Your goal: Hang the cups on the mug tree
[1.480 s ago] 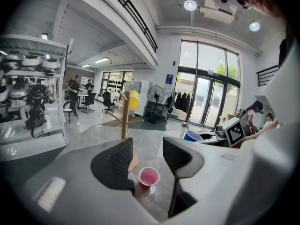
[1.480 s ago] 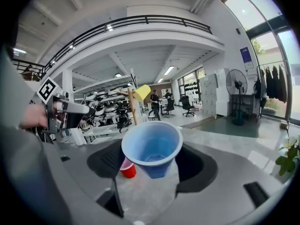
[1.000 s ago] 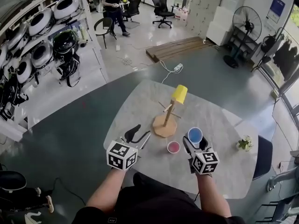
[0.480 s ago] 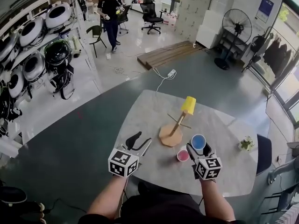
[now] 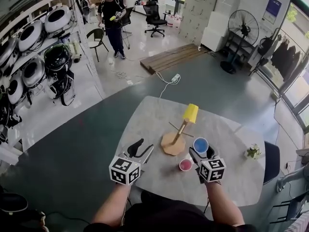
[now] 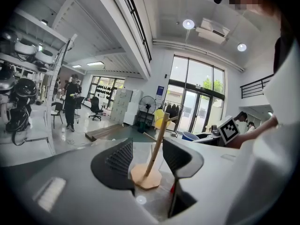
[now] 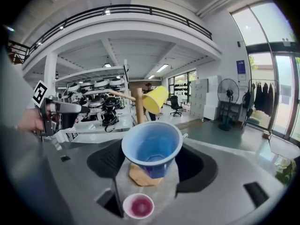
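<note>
A wooden mug tree (image 5: 172, 143) stands mid-table with a yellow cup (image 5: 190, 113) hung upside down on its top peg. To the tree's right, my right gripper (image 5: 201, 152) is shut on a blue cup (image 5: 201, 144) held upright just above the table. In the right gripper view the blue cup (image 7: 152, 149) fills the gap between the jaws, with the yellow cup (image 7: 154, 99) behind it. A small pink cup (image 5: 186, 165) stands on the table beside the right gripper. My left gripper (image 5: 142, 148) hovers left of the tree, open and empty; its own view looks past the jaws at the mug tree (image 6: 154, 149).
The round grey table (image 5: 145, 120) has a small potted plant (image 5: 252, 151) near its right edge and a dark chair (image 5: 273, 161) beyond. Shelves with round gear line the left. A person (image 5: 113, 13) stands far back; a fan (image 5: 244, 25) is at the back right.
The head view has shifted. The blue cup in my right gripper has moved slightly closer to the mug tree. The left gripper stays open at the tree's left.
</note>
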Available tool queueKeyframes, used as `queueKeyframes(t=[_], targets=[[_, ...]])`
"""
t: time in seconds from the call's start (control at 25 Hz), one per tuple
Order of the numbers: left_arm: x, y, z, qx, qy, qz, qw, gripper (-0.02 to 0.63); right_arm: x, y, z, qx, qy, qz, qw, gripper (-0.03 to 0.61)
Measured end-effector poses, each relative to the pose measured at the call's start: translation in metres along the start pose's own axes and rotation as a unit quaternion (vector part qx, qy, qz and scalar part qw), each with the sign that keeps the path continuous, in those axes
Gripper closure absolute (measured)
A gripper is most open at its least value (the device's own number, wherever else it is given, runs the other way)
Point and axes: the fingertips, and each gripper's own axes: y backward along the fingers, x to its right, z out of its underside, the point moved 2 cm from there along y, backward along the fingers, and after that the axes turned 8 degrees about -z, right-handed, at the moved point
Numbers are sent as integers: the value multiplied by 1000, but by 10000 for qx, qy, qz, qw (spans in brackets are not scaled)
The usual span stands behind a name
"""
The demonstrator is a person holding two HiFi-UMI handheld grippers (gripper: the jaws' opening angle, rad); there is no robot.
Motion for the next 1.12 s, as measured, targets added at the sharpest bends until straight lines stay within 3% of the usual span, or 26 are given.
queueKeyframes(t=[0.52, 0.92, 1.12], targets=[[11, -20, 14, -230, 172, -154, 9995, 405, 29, -23, 19, -636, 270, -161, 9975, 236], [14, -17, 22, -359, 298, -209, 9987, 405, 19, -41, 2, -1121, 1535, -351, 9811, 236], [10, -11, 28, -434, 440, -236, 9978, 408, 10, -50, -1, -1539, 2450, -566, 9556, 236]])
